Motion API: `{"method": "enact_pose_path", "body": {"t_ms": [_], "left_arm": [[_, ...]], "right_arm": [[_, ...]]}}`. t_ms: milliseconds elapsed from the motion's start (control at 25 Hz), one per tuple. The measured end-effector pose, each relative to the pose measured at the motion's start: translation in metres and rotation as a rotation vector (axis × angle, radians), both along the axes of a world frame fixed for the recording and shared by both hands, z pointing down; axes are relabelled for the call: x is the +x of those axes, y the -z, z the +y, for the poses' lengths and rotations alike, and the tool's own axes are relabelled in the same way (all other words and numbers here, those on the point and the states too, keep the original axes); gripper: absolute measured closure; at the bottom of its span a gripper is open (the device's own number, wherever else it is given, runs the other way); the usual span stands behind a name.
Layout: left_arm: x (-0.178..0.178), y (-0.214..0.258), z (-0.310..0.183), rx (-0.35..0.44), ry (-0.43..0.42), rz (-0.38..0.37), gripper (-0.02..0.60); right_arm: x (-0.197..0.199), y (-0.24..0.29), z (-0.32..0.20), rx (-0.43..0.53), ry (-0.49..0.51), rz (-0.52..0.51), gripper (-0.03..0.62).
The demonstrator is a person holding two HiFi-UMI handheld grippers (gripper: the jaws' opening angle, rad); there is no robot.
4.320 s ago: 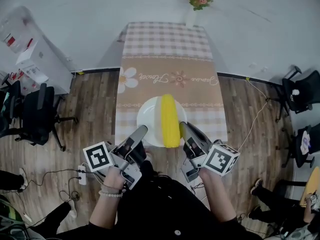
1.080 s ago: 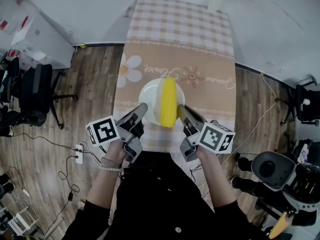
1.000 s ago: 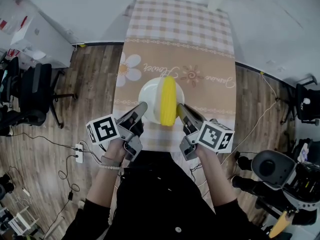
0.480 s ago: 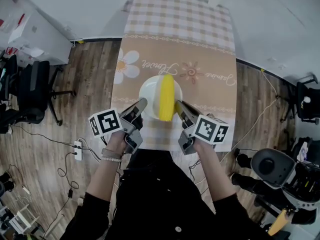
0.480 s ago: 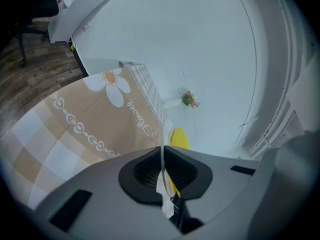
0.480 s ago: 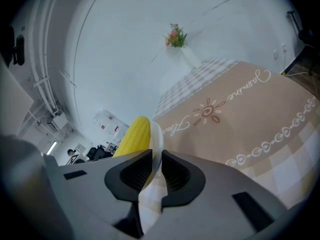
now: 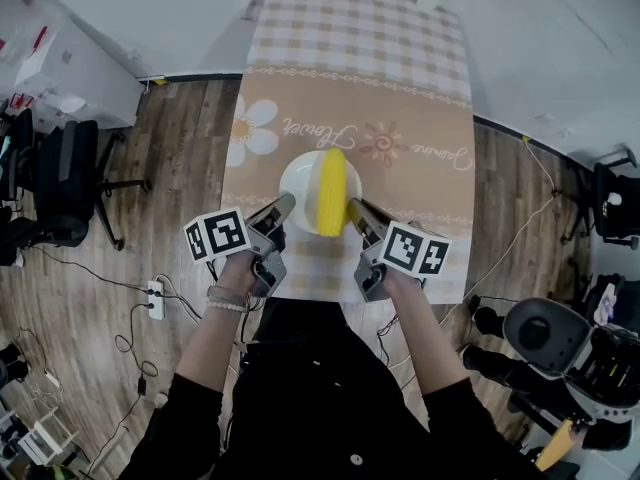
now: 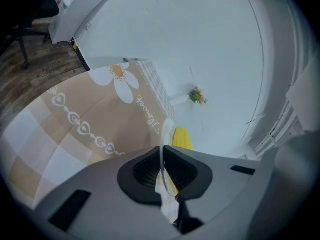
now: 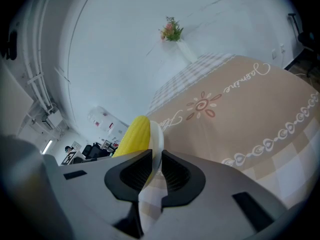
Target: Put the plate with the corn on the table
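**Plate and corn held over the table by both grippers.** In the head view you hold the white plate (image 7: 301,181), with the yellow corn (image 7: 331,192) lying along it. It is above the tan band of the cloth-covered table (image 7: 360,58), toward the edge nearest you. Your left gripper (image 7: 286,204) takes the plate's near-left rim and your right gripper (image 7: 352,206) takes its near-right rim. In the left gripper view the two dark pads are closed on the thin white rim, and the plate (image 8: 166,129) and corn (image 8: 182,137) rise just beyond them. The right gripper view shows the same clamp: the rim is pinched between the pads, and the corn (image 9: 134,133) rests on the plate (image 9: 156,136) just past the jaws. Judged from these views, three things are done: the plate is gripped at two points, the corn sits on it, and the load is over the table. What remains is to lower the plate until its base rests on the cloth, then release both rims and draw the grippers clear. You cannot tell here whether the base already touches the cloth. In both gripper views the patterned cloth appears some way below the rim, which suggests the plate is in the air. Keep it level, since the corn lies loose and could roll.
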State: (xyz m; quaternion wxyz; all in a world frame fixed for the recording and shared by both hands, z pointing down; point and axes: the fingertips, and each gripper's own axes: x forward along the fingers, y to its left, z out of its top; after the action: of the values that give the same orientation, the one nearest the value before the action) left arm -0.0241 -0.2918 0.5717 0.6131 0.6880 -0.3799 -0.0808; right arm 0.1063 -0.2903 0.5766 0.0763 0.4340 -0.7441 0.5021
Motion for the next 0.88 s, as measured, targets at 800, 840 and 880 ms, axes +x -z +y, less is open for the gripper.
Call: {"method": "enact_pose_path", "body": {"t_ms": [800, 840, 880], "left_arm": [[0.006, -0.046, -0.013, -0.068, -0.007, -0.080, 0.554], [0.005, -0.047, -0.013, -0.072, -0.007, -0.085, 0.554], [0.004, -0.048, -0.013, -0.076, -0.005, -0.092, 0.552]], "right_arm": [[0.006, -0.043, -0.015, -0.054, 0.023, 0.086, 0.503], [0.005, -0.045, -0.015, -0.056, 0.023, 0.087, 0.503], [0.004, -0.046, -0.016, -0.059, 0.023, 0.089, 0.503]]}}
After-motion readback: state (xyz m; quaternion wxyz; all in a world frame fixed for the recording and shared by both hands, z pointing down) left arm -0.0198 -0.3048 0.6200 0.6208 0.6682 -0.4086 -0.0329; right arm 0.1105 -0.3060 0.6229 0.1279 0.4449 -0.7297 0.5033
